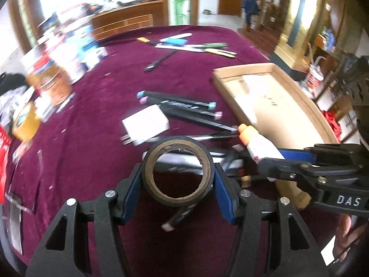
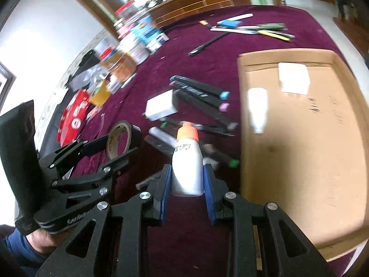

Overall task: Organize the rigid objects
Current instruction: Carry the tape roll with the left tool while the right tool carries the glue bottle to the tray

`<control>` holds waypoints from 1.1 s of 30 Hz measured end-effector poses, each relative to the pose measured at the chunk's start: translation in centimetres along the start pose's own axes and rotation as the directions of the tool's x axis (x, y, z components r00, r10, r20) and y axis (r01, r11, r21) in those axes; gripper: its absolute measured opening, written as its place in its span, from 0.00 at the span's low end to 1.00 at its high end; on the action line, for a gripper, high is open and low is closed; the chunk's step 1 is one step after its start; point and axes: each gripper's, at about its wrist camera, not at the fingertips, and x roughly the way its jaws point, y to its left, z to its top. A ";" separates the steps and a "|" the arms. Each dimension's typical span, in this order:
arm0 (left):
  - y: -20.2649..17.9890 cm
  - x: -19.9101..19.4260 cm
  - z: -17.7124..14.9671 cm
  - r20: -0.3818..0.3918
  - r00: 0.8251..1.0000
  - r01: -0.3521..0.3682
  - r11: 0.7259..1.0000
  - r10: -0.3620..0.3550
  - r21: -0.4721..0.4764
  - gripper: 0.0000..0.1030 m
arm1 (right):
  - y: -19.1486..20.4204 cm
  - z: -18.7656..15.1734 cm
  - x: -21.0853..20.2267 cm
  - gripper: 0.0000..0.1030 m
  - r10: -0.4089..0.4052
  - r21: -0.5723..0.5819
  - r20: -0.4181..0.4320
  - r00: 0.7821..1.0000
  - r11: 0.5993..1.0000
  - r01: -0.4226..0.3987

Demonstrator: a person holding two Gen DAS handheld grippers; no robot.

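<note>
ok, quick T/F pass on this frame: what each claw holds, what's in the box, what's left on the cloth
1. The left claw is shut on the black tape roll. True.
2. The right claw is empty. False: it grips a white bottle with an orange cap.
3. The cardboard box holds only white items. True, as far as the blur shows.
4. The dark markers are already in the box. False: they lie on the maroon cloth, beside it.
5. A white block lies next to the markers. True.
</note>
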 end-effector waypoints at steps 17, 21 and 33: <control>-11.9 3.5 3.1 -0.037 0.989 0.145 0.976 -0.141 0.160 0.55 | -10.4 -1.2 -5.2 0.23 -0.120 0.175 0.044 0.992 0.978 0.111; -13.2 4.2 3.3 -0.047 0.988 0.152 0.975 -0.146 0.164 0.55 | -11.5 -0.9 -5.4 0.23 -0.137 0.169 0.041 0.990 0.977 0.128; -14.8 6.8 3.0 -0.069 0.992 0.119 0.983 -0.110 0.139 0.55 | -13.3 3.3 -3.0 0.23 -0.126 0.134 0.008 0.992 0.983 0.124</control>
